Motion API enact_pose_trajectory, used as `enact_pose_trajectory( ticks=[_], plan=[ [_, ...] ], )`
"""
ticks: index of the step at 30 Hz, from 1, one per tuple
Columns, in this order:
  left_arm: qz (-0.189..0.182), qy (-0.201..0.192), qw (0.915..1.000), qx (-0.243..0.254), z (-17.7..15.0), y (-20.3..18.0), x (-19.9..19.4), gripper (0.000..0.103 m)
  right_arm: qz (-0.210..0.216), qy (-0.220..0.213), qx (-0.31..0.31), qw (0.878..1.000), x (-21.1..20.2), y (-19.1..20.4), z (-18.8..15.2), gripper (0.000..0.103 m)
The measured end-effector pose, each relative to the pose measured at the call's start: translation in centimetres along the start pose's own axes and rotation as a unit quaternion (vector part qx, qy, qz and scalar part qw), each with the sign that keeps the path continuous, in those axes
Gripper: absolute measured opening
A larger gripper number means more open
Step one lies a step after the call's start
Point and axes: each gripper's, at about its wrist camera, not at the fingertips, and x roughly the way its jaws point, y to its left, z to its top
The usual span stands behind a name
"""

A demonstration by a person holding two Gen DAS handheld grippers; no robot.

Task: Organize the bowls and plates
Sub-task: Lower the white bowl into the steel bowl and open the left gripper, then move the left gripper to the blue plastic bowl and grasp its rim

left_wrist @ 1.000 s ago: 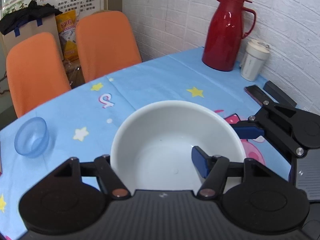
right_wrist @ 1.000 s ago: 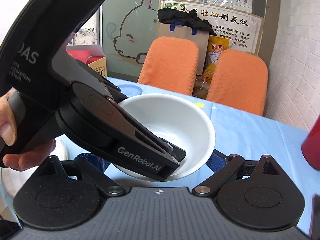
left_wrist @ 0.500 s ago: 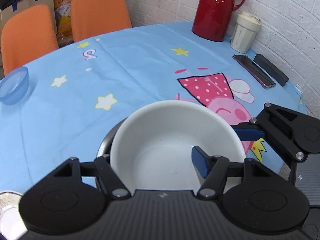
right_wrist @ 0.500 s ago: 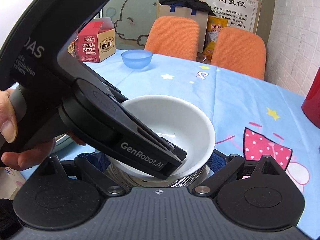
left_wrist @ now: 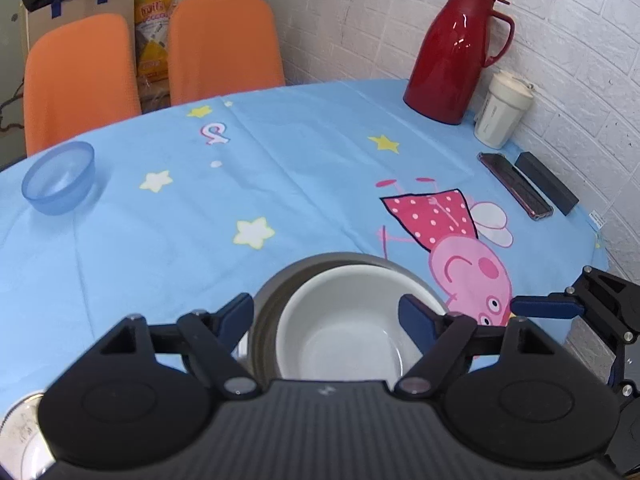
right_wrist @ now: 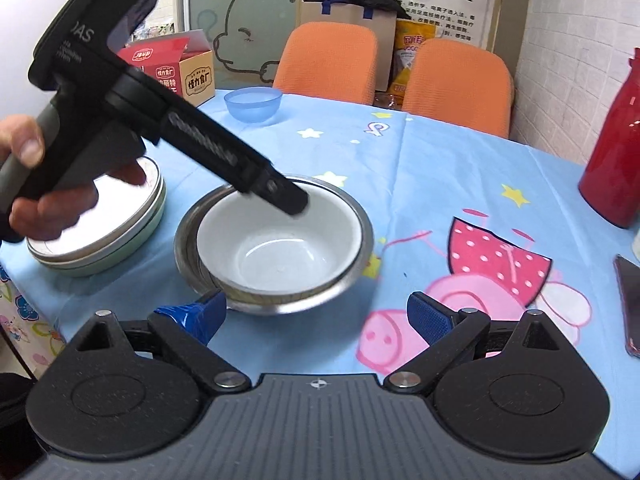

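Observation:
A white bowl (left_wrist: 340,328) (right_wrist: 276,240) sits nested inside a steel bowl (left_wrist: 280,280) (right_wrist: 352,264) on the blue tablecloth. My left gripper (left_wrist: 326,318) (right_wrist: 288,200) hovers over them from the far side in the right wrist view. Its jaws are opening; one finger is outside the steel rim, the other over the white bowl, and neither pad presses. My right gripper (right_wrist: 316,316) is drawn back just short of the steel bowl's near rim. Its jaws are opening with nothing between them. One of its blue fingers (left_wrist: 544,306) shows at the right of the left wrist view.
A blue plastic bowl (left_wrist: 58,178) (right_wrist: 252,104) stands at the far side. A stack of plates (right_wrist: 96,232) lies left of the bowls. A red thermos (left_wrist: 452,52), a white cup (left_wrist: 502,114), a phone (left_wrist: 514,184) and a black case (left_wrist: 546,182) line the wall. Behind the table stand orange chairs (right_wrist: 328,60).
Both grippers carried the white bowl down into the steel bowl. The left jaws have widened off it, and the right gripper has let go and pulled back.

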Motion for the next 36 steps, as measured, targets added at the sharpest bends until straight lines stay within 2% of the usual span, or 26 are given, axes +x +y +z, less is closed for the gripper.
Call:
enact_pose_trajectory(
  ticks=[8,19,29,36],
  plan=[
    [0.029,-0.016,0.9992,-0.021,0.1,2.0,-1.8,0.082,-0.003,-0.034,-0.007,0.999,-0.9,-0.1,1.7,0.085],
    [0.068,-0.023,0.9963,-0.048,-0.6,7.3,-4.3,0.084,0.01,-0.048,-0.045,0.998,1.9,0.9,6.7,0.085],
    [0.098,-0.015,0.9928,-0.067,0.2,13.6,-4.1,0.084,0.035,-0.046,-0.021,0.998,6.7,0.7,12.1,0.085],
    [0.111,0.007,0.9889,-0.098,0.3,18.5,-2.1,0.084,0.054,-0.03,-0.035,0.997,11.3,2.2,15.4,0.085]
  ],
)
